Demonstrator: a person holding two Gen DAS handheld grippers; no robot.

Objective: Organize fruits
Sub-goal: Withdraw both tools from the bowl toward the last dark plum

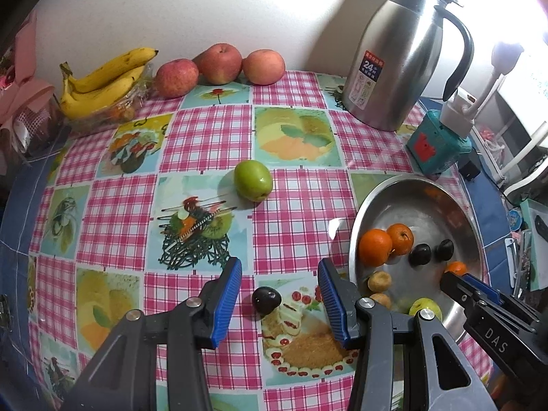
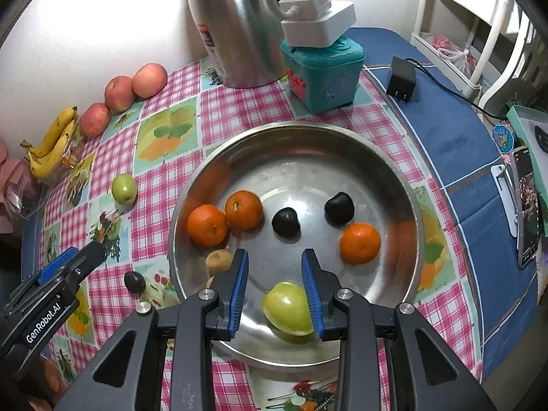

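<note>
A steel bowl (image 2: 342,144) holds three oranges (image 2: 243,209), two dark plums (image 2: 286,223), a small brownish fruit (image 2: 218,259) and a green apple (image 2: 287,308). My right gripper (image 2: 275,267) is open above the bowl, and the green apple lies between its fingers, loose against the right one. My left gripper (image 1: 280,279) is open over the tablecloth, with a dark plum (image 1: 266,300) lying on the cloth between its fingers. Another green apple (image 1: 253,180) sits mid-table. The bowl also shows in the left wrist view (image 1: 404,188).
Bananas (image 1: 102,78) and three red apples (image 1: 219,63) line the back wall. A steel thermos jug (image 1: 400,54), a teal box (image 1: 438,147) with a white plug, a black adapter (image 2: 400,82) and a phone (image 2: 527,205) stand to the right.
</note>
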